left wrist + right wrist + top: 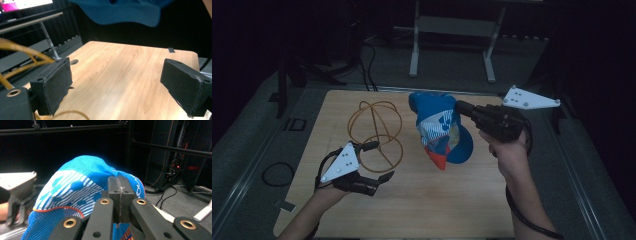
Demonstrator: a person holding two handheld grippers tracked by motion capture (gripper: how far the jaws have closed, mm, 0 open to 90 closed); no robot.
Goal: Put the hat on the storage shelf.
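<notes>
A blue cap (439, 130) with white-striped panels and an orange edge hangs above the middle of the wooden table (437, 205). My right gripper (458, 106) is shut on its crown from the right; in the right gripper view the jaws (120, 185) meet on the blue fabric (75, 182). A yellow wire ball frame (377, 131) stands on the table's left half. My left gripper (383, 160) is open beside the frame's near ring. Between its pads (117, 85) lies bare table (120, 62), with wire (22, 50) to the left and the cap's brim (125, 12) overhead.
A white metal stand (452, 30) rises behind the table. Cables (367, 65) run across the floor at the back left. A black cable loop (277, 172) lies off the table's left edge. The surroundings are dark.
</notes>
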